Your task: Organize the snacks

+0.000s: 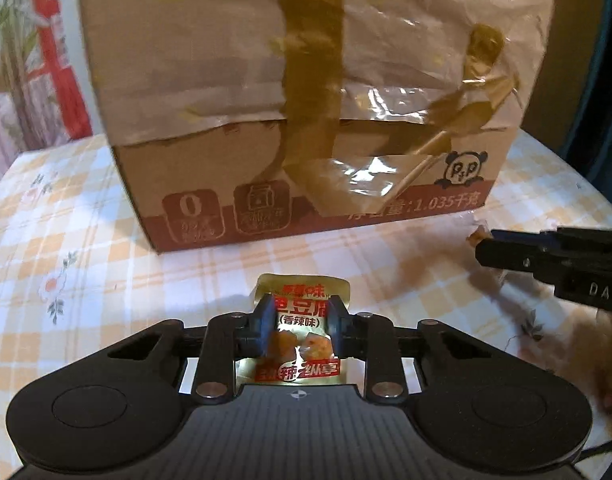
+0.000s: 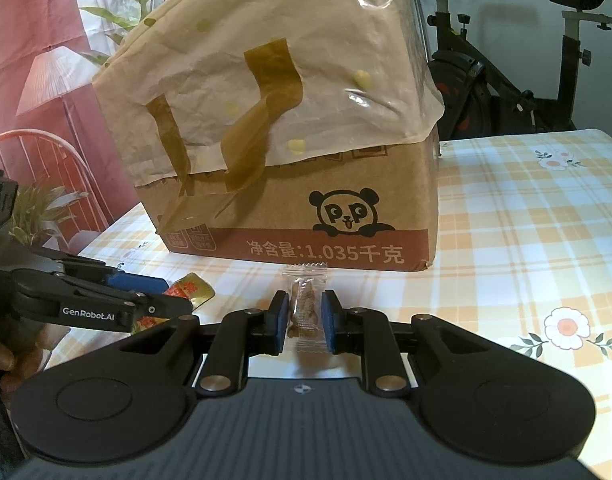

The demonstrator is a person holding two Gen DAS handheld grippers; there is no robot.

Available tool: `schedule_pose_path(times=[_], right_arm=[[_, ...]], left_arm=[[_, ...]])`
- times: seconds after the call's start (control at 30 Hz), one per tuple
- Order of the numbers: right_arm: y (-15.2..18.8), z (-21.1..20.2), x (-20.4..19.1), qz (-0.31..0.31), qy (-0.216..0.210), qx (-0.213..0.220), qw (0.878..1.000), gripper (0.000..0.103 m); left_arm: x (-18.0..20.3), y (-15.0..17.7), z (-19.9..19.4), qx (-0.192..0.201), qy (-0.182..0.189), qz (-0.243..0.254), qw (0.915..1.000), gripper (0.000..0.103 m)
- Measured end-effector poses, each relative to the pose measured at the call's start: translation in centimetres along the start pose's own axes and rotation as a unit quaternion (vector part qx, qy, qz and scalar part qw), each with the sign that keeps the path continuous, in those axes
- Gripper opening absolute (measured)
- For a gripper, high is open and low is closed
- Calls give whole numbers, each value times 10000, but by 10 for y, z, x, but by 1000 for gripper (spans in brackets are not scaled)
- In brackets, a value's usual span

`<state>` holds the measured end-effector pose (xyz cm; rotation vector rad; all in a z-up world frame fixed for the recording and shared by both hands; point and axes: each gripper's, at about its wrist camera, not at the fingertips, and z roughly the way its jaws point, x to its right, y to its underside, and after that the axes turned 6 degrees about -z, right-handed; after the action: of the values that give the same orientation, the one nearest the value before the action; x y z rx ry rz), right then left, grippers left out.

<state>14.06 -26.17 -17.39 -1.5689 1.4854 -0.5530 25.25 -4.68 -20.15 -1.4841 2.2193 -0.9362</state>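
Left tongs point(image 1: 301, 322): matte black housing with a ribbed top plate, two round raised discs at the sides, and paired link arms pinned with silver round-headed rivets — a small cross-mark badge is set at the plate's centre. Fingers point(image 1: 265, 320) are faced with dark blue pads.

Right tongs point(image 2: 303, 322): the same build is shown, with blue pads. White lettering "GenRobot.AI" is printed along one side of the left unit, seen from the right wrist — small screws dot its body.
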Motion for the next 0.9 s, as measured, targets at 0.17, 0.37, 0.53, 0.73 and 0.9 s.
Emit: schedule_pose_path(times=[0.17, 0.37, 0.53, 0.73, 0.9], right_arm=[[0, 1, 0, 0, 2, -4, 10000, 20], [1, 0, 0, -2, 8, 0, 10000, 20], [0, 0, 0, 8, 2, 5, 10000, 20], [1, 1, 0, 11, 0, 1, 10000, 20], [1, 0, 0, 8, -1, 1, 10000, 20]], left_arm=[[3, 5, -10, 52, -107, 52, 9999, 31], [1, 11, -7, -6, -289, 102, 9995, 56], [-4, 14, -8, 10, -257, 20, 9997, 61], [-9, 15, -11, 79, -140, -8, 9999, 44], [-11, 17, -15, 97, -131, -162, 9997, 41]])
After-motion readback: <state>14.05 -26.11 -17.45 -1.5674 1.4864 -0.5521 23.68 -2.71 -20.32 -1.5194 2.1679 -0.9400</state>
